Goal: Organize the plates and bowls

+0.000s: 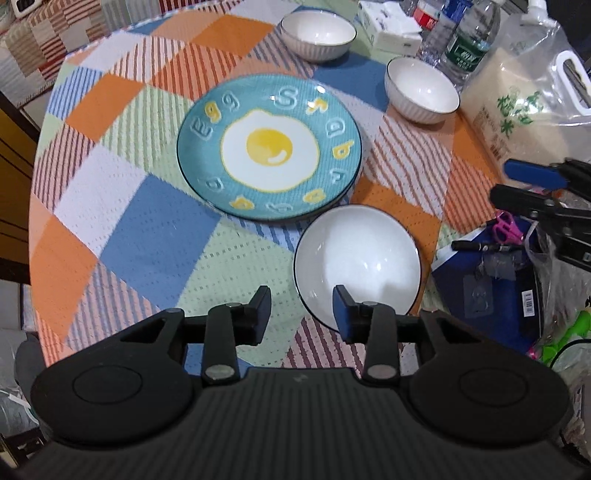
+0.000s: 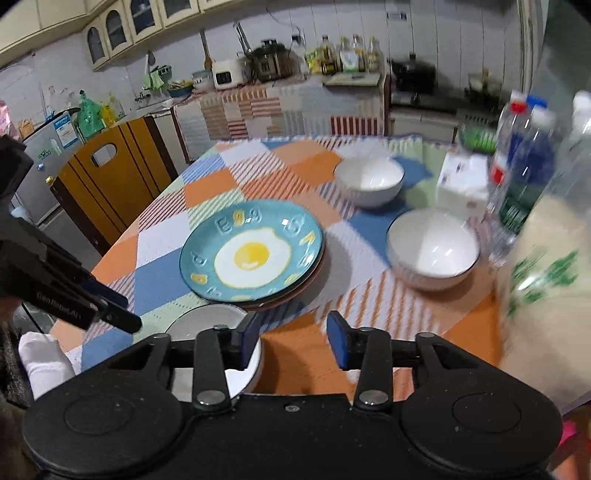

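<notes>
A teal plate with a fried-egg picture (image 1: 269, 147) tops a small stack of plates in the middle of the table; it also shows in the right wrist view (image 2: 252, 251). Three white bowls stand around it: a near one (image 1: 357, 264) (image 2: 207, 325), one at the right (image 1: 422, 89) (image 2: 433, 248) and a far one (image 1: 318, 34) (image 2: 368, 181). My left gripper (image 1: 301, 314) is open and empty, just short of the near bowl's rim. My right gripper (image 2: 291, 341) is open and empty above the cloth, right of the near bowl. It shows at the right edge of the left wrist view (image 1: 524, 184).
A checked cloth (image 1: 147, 221) covers the round table. Water bottles (image 1: 471, 37), a tissue box (image 1: 391, 26) and a bag of rice (image 1: 524, 110) crowd the far right. A dark box with a pen and pink scissors (image 1: 506, 229) lies at the right. A wooden chair (image 2: 110, 177) stands at the table's left.
</notes>
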### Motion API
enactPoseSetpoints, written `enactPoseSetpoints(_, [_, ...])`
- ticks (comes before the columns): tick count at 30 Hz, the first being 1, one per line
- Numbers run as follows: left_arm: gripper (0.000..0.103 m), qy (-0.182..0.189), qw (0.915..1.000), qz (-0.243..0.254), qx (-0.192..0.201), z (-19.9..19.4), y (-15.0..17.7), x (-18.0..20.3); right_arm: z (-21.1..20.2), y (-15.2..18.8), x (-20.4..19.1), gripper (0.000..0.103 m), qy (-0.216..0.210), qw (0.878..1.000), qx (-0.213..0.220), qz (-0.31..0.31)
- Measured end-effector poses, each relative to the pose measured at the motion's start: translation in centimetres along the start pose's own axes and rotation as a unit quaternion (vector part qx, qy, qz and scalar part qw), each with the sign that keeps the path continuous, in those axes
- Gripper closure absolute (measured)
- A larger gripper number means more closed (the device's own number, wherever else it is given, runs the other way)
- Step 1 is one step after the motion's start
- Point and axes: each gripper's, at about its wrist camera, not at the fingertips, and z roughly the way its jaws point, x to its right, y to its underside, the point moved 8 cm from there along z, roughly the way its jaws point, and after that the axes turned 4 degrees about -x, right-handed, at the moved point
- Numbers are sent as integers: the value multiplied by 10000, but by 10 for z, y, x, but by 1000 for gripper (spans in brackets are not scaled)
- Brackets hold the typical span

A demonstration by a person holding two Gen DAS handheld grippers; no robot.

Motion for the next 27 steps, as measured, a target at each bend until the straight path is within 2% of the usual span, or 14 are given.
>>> enactPoseSetpoints(3, [65, -89, 9999, 41, 132, -10, -9, 0, -16, -7, 3, 46, 216, 9991, 139, -349])
enactPoseSetpoints(4, [65, -130, 9997, 60, 180, -12, -12, 1, -19, -9, 4, 38, 335, 9980, 181, -509])
enactPoseSetpoints(5, [64, -170, 9995, 71, 242, -14, -16, 2, -22, -10, 5, 36, 442, 9967, 220, -648])
enactPoseSetpoints(10, [62, -87, 9987, 183, 469, -25, -36, 16, -24, -17, 16, 36, 792, 9917, 276, -977])
enactPoseSetpoints(15, [60, 16, 9969, 363, 697, -29, -64, 38, -11, -23, 31, 36, 851, 9896, 353, -1103])
enactPoseSetpoints(20, [60, 12, 9936, 668, 909, -19, -94, 61, 20, -24, 48, 36, 1265, 9754, 519, -1728])
enactPoseSetpoints(27, [60, 236, 9931, 682, 921, 9, -137, 75, 75, -24, 66, 36, 1333, 9736, 70, -1851])
